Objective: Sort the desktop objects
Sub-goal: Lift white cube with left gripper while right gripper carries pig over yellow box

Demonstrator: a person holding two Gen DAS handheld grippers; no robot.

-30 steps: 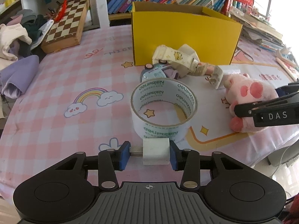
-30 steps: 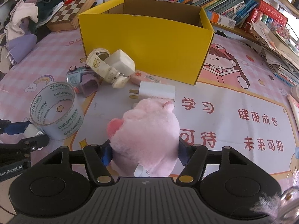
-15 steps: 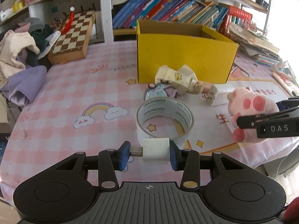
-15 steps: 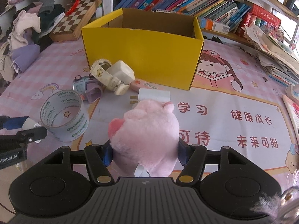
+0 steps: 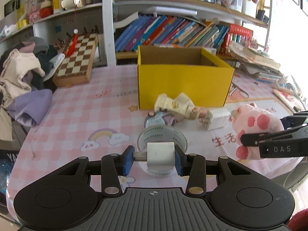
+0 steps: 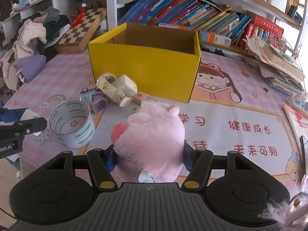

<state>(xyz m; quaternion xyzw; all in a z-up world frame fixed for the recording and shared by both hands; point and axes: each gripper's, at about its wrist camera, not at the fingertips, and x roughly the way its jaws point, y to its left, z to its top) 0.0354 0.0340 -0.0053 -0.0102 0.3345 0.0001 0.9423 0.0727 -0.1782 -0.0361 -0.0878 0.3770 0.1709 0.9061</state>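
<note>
The left gripper [image 5: 154, 158] clamps a white plug [image 5: 160, 157]; the right gripper [image 6: 149, 157] squeezes a pink plush [image 6: 152, 132]. Both are carried aloft, likely bound for the yellow box [image 5: 184, 82] at twelve o'clock, past the tape [image 6: 72, 124].

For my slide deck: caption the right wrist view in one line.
Right hand-held gripper clamps a pink plush toy before the open yellow box.
</note>
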